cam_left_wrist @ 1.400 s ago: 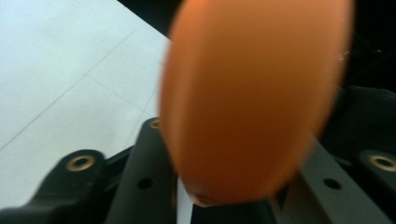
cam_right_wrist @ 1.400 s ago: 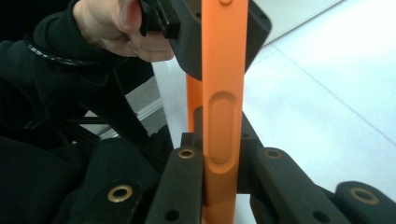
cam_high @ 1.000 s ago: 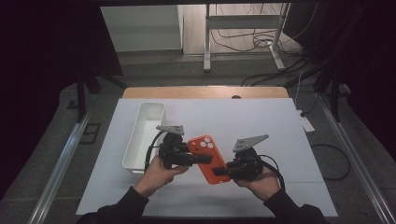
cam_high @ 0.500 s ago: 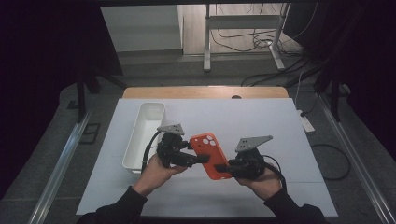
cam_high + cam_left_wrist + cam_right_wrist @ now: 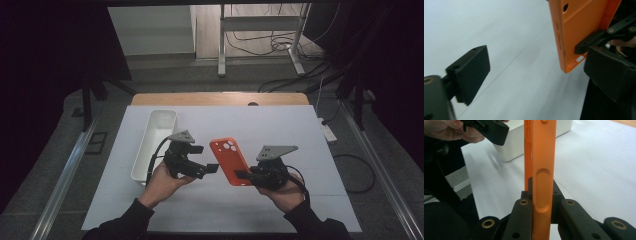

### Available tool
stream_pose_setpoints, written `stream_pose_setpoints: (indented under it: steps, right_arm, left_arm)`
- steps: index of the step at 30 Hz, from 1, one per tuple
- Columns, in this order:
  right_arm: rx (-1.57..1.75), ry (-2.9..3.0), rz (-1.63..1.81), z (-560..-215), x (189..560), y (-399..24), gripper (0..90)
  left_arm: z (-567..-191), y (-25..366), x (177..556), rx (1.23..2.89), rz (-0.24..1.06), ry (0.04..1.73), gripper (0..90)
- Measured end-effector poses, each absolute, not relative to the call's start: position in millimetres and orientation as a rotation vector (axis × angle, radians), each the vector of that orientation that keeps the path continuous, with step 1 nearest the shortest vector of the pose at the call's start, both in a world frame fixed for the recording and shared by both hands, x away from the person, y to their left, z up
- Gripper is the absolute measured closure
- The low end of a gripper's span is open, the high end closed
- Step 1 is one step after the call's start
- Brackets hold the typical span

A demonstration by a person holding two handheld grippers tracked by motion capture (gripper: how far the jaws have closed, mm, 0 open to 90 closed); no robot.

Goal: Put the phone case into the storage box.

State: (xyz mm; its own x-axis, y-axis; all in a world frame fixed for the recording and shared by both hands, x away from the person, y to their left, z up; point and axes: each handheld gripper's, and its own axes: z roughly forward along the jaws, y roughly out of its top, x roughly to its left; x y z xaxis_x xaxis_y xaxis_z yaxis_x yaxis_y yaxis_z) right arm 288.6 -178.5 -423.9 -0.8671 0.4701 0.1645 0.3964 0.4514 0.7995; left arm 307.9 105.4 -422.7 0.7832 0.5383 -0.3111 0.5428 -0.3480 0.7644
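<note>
An orange phone case [image 5: 230,160] is held just above the white table, camera cut-outs at its far end. My right gripper [image 5: 243,175] is shut on its near end; in the right gripper view the case [image 5: 541,157] stands edge-on, clamped between my jaws [image 5: 541,193]. My left gripper [image 5: 206,160] sits just left of the case, pointing at it. Its jaws have just been opening and now stand wide [image 5: 536,67], pressing on nothing. The case's corner [image 5: 574,37] hangs close to the right-hand pad [image 5: 611,72].
A long white bin [image 5: 156,140] lies on the table behind my left gripper, also seen as a white box [image 5: 519,147] in the right gripper view. White sheet [image 5: 280,125] covers the tabletop; its wooden far edge [image 5: 220,98] shows beyond.
My left gripper's jaws have opened and let go of the orange case. The case now hangs in the right gripper alone, shifted slightly right.
</note>
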Motion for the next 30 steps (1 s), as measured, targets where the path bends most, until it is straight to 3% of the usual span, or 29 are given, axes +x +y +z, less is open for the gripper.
stream_pose_setpoints:
  steps: [6,20,24,30]
  right_arm:
    - [0.795,2.583,1.397,-424.3,289.7,-180.6,83.8]
    - [0.796,2.573,1.349,-426.6,288.6,-176.8,83.7]
    - [0.786,2.574,1.346,-426.7,287.1,-174.2,83.7]
    - [0.767,2.579,1.334,-427.0,284.4,-169.8,83.7]
  left_arm:
    - [-421.7,106.1,307.6,2.044,0.024,0.824,1.1]
    - [-421.3,102.4,307.4,2.058,0.012,0.852,1.2]
    - [-420.5,101.3,306.0,2.044,-0.005,0.845,14.5]
    - [-417.4,102.6,305.0,2.018,-0.058,0.85,45.4]
